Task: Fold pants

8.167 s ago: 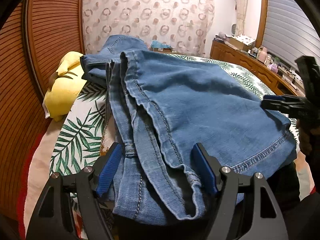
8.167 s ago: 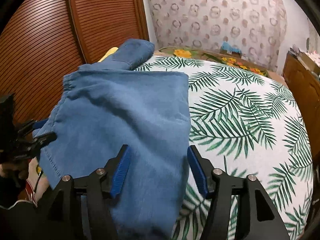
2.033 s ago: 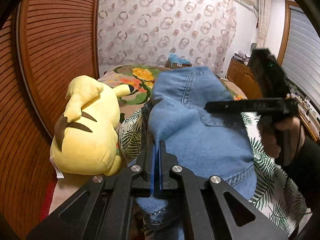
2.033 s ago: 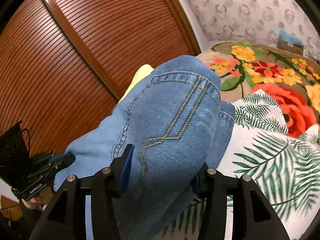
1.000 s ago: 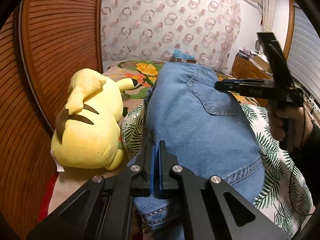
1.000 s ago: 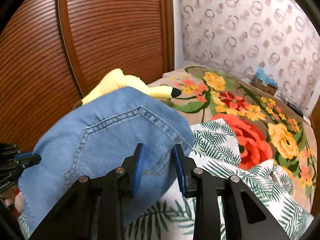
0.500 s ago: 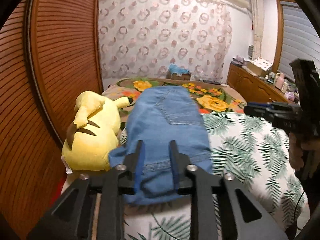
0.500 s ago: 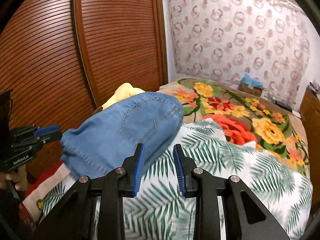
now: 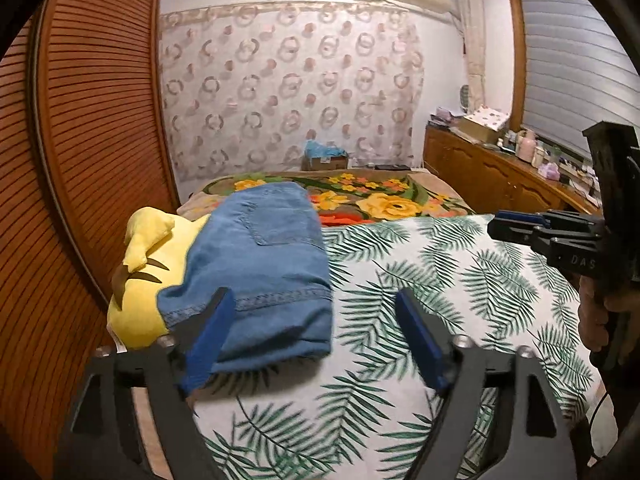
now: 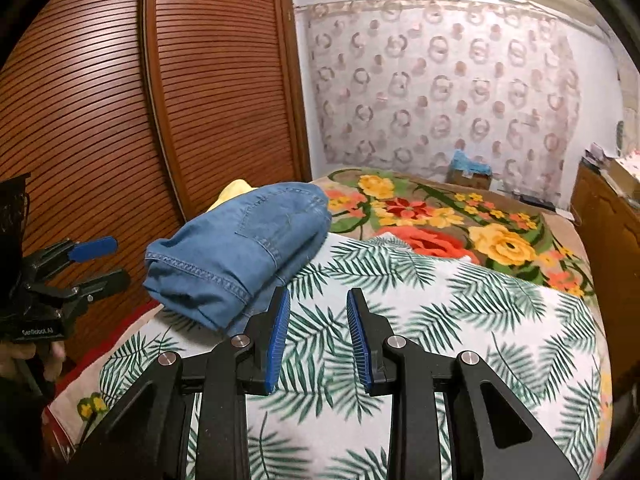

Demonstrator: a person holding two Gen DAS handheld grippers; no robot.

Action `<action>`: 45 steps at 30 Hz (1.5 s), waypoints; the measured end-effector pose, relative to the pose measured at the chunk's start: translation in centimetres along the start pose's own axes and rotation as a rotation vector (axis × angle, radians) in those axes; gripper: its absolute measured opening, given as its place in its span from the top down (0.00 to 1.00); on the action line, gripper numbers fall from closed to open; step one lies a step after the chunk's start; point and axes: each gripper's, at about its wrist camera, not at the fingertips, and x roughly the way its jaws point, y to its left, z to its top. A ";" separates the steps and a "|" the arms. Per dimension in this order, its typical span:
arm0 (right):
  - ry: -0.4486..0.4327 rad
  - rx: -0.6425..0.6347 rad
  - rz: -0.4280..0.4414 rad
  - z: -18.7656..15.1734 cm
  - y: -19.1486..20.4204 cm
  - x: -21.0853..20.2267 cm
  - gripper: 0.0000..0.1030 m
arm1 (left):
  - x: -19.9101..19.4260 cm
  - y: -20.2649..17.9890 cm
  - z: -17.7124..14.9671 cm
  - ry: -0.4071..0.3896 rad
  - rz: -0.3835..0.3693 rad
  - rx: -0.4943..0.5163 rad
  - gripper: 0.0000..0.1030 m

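Note:
The blue jeans lie folded in a compact stack on the left side of the palm-leaf bed sheet, their left edge resting against a yellow plush toy. My left gripper hovers just short of the stack; its jaws are opening wide and the pads press on nothing. In the right wrist view the jeans sit ahead and to the left. My right gripper hangs over bare sheet, its jaws narrowly apart and empty. Each gripper shows in the other's view: right gripper, left gripper.
A slatted wooden wardrobe door runs along the bed's left side. A floral blanket covers the far end of the bed. A wooden dresser with clutter on top stands at the right. A hand grips the right tool.
The left gripper let go of the jeans, opened wide and drew back. The right gripper also pulled back off the stack, its gap unchanged. The jeans now lie free on the bed.

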 end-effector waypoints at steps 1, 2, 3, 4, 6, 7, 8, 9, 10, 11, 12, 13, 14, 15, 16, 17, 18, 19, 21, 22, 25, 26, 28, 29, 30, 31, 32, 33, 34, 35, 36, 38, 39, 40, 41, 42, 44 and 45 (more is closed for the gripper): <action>-0.001 0.003 -0.005 -0.1 0.1 -0.2 0.71 | -0.2 -0.6 -0.2 -0.004 -0.004 0.005 0.12; -0.003 0.004 -0.012 -0.5 0.2 -0.7 0.71 | -0.4 -1.1 -0.3 -0.009 -0.003 0.009 0.09; -0.004 0.006 -0.019 -0.6 0.3 -1.0 0.71 | -0.5 -1.4 -0.5 -0.015 0.000 0.009 0.06; -0.005 0.009 -0.029 -1.0 0.4 -1.5 0.68 | -0.7 -1.8 -0.6 -0.021 0.000 0.006 0.02; -0.009 0.017 -0.044 -1.7 0.4 -2.4 0.58 | -0.8 -2.5 -0.8 -0.018 -0.018 0.004 0.01; -0.013 0.021 -0.048 -2.1 0.4 -3.0 0.53 | -0.9 -3.0 -0.9 -0.015 -0.029 0.006 0.01; -0.015 0.023 -0.054 -2.5 0.2 -3.7 0.47 | -1.0 -3.5 -1.0 -0.014 -0.033 0.010 0.01; -0.016 0.027 -0.069 -2.8 0.3 -4.2 0.44 | -1.1 -3.9 -1.1 -0.014 -0.033 0.011 0.01; -0.021 0.028 -0.084 -3.1 0.2 -4.9 0.41 | -1.3 -4.5 -1.1 -0.014 -0.041 0.009 0.01; -0.028 0.031 -0.099 -3.4 0.3 -5.7 0.39 | -1.5 -5.0 -1.2 -0.016 -0.055 0.006 0.01; -0.033 0.036 -0.113 -3.7 0.4 -6.5 0.37 | -1.8 -5.3 -1.2 -0.019 -0.062 0.003 0.01; -0.042 0.042 -0.125 -3.9 0.4 -7.3 0.35 | -2.0 -5.8 -1.2 -0.023 -0.060 -0.001 0.01; -0.052 0.047 -0.133 -4.3 0.6 -8.2 0.34 | -2.3 -6.3 -1.2 -0.026 -0.045 -0.007 0.01; -0.059 0.055 -0.150 -4.5 0.6 -9.0 0.33 | -2.4 -6.6 -1.2 -0.026 -0.032 -0.013 0.01; -0.063 0.064 -0.167 -4.8 0.7 -9.8 0.32 | -2.7 -7.1 -1.2 -0.028 -0.019 -0.021 0.01; -0.066 0.072 -0.183 -4.9 0.9 -10.6 0.32 | -2.9 -7.4 -1.2 -0.030 -0.018 -0.026 0.01; -0.072 0.075 -0.198 -5.0 1.1 -11.4 0.32 | -3.2 -7.7 -1.2 -0.034 -0.025 -0.030 0.01; -0.082 0.074 -0.210 -5.1 1.4 -12.1 0.32 | -3.5 -8.1 -1.1 -0.039 -0.034 -0.032 0.01; -0.102 0.073 -0.236 -5.2 1.8 -13.7 0.32 | -4.1 -8.7 -1.0 -0.051 -0.039 -0.029 0.01; -0.111 0.076 -0.251 -5.2 2.0 -14.5 0.32 | -4.4 -9.0 -0.8 -0.057 -0.034 -0.025 0.01; -0.140 0.086 -0.268 -5.5 2.5 -16.3 0.32 | -5.4 -9.7 -0.3 -0.080 -0.027 -0.023 0.01; -0.151 0.090 -0.274 -5.5 2.6 -16.9 0.32 | -5.8 -9.8 -0.1 -0.088 -0.032 -0.027 0.01; -0.169 0.093 -0.282 -5.5 3.0 -17.8 0.32 | -6.4 -10.0 0.1 -0.106 -0.035 -0.033 0.01; -0.177 0.097 -0.288 -5.5 3.1 -18.1 0.32 | -6.6 -10.2 0.2 -0.115 -0.031 -0.032 0.01; -0.184 0.101 -0.296 -5.4 3.3 -18.5 0.32 | -6.9 -10.3 0.3 -0.121 -0.025 -0.028 0.01; -0.188 0.103 -0.300 -5.6 3.2 -18.7 0.32 | -7.2 -10.5 0.4 -0.127 -0.022 -0.025 0.01; -0.193 0.105 -0.304 -5.5 3.4 -18.9 0.32 | -7.4 -10.6 0.5 -0.131 -0.023 -0.024 0.01; -0.197 0.107 -0.307 -5.6 3.5 -19.1 0.32 | -7.5 -10.6 0.6 -0.133 -0.025 -0.022 0.01; -0.201 0.109 -0.310 -5.8 3.8 -19.3 0.32 | -7.6 -10.7 0.7 -0.135 -0.026 -0.019 0.01; -0.205 0.108 -0.313 -5.8 4.0 -19.3 0.32 | -7.7 -10.8 0.8 -0.136 -0.025 -0.018 0.01; -0.208 0.105 -0.314 -5.8 4.2 -19.3 0.32 | -7.7 -10.8 0.8 -0.136 -0.024 -0.019 0.01; -0.211 0.102 -0.320 -5.8 4.5 -19.1 0.32 | -7.7 -10.8 0.8 -0.134 -0.026 -0.019 0.01; -0.213 0.101 -0.323 -6.0 4.6 -19.1 0.32 | -7.8 -10.9 0.7 -0.133 -0.026 -0.018 0.01; -0.215 0.101 -0.324 -6.0 4.5 -18.9 0.32 | -7.8 -11.0 0.7 -0.131 -0.025 -0.016 0.01; -0.217 0.102 -0.326 -6.0 4.5 -18.8 0.32 | -7.8 -11.0 0.8 -0.130 -0.024 -0.014 0.01; -0.218 0.103 -0.327 -6.2 4.5 -18.7 0.32 | -7.9 -11.1 0.8 -0.130 -0.023 -0.014 0.01; -0.216 0.106 -0.321 -6.3 4.5 -18.6 0.32 | -8.0 -11.2 0.8 -0.131 -0.025 -0.017 0.01; -0.215 0.105 -0.321 -6.4 4.5 -18.6 0.32 | -7.9 -11.2 0.8 -0.131 -0.025 -0.015 0.01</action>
